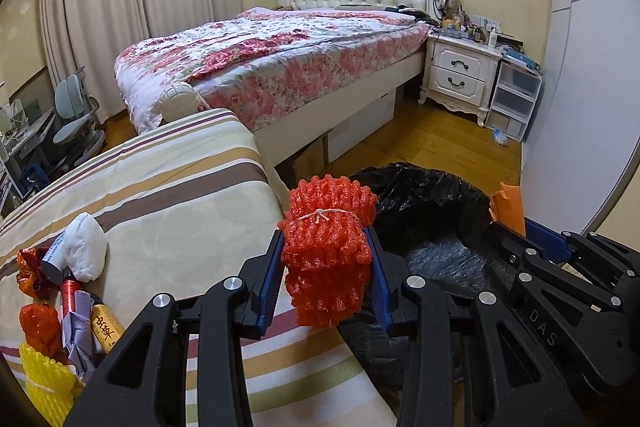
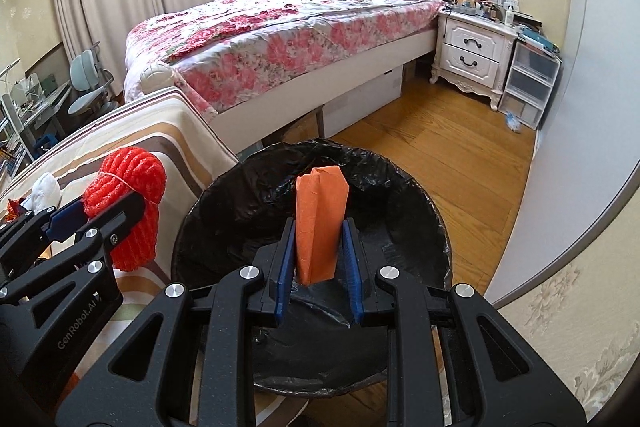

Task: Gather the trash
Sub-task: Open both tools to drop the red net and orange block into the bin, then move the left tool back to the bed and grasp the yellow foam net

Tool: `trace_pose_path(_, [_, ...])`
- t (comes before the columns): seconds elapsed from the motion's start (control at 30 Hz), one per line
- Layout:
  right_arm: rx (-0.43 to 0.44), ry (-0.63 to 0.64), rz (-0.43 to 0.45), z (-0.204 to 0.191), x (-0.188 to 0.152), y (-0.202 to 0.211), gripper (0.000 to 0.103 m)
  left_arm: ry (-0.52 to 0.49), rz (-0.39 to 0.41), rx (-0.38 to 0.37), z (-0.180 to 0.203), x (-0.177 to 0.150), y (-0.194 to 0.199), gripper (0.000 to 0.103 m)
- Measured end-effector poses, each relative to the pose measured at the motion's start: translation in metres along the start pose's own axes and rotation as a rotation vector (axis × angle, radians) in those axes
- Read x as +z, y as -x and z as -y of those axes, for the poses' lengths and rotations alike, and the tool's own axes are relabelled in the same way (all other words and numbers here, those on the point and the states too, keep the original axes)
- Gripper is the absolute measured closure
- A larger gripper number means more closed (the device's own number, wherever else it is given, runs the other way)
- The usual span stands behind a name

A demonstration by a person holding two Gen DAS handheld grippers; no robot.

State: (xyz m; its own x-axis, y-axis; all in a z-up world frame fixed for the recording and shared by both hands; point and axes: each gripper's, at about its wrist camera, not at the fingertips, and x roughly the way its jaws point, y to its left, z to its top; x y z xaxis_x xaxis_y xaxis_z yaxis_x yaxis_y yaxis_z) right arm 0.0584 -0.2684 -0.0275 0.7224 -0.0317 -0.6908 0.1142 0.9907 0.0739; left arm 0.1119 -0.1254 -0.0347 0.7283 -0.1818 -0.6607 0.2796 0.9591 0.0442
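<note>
"DAS" on right tongs (image 1: 516,223) arm, "GenRobot.AI" on left tongs (image 2: 86,205) arm, Chinese characters on yellow tube (image 1: 105,327)

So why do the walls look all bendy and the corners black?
Left wrist view: the fisheye lens bows the right wall and darkens the corners, yet the red foam net in the left tongs stays sharp. Right wrist view: same bending and dark corners; the orange paper over the black bin looks clear.

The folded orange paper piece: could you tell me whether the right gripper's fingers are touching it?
Touching. The right wrist view shows both blue fingers pressed against the folded orange paper piece.
</note>
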Motion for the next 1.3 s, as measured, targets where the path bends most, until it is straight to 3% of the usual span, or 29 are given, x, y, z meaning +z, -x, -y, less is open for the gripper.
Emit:
trace_pose_path(0.23, [0.005,-0.019,-0.013,0.005,0.000,-0.004,0.079,-0.009,-0.021,0.002,0.005,0.002,-0.006,0.061])
trace_pose_path(0.3, [0.000,-0.022,-0.014,0.006,0.000,-0.005,0.075,-0.006,-0.024,0.004,0.004,0.002,-0.007,0.047])
trace_pose_path(0.37, [-0.008,-0.029,-0.008,0.007,0.001,-0.005,0.064,0.000,-0.019,0.005,0.003,0.002,-0.005,0.041])
trace_pose_path(0.5, [-0.019,-0.043,-0.002,0.010,0.001,-0.003,0.064,0.001,-0.020,0.009,0.003,0.001,-0.005,0.033])
trace_pose_path(0.83, [-0.035,-0.053,0.012,0.007,-0.005,0.012,0.046,0.014,-0.016,0.036,-0.011,-0.005,0.011,0.029])
trace_pose_path(1.3, [0.027,-0.005,0.002,-0.037,-0.033,0.041,0.045,0.054,-0.014,0.115,-0.056,-0.041,0.060,0.029])
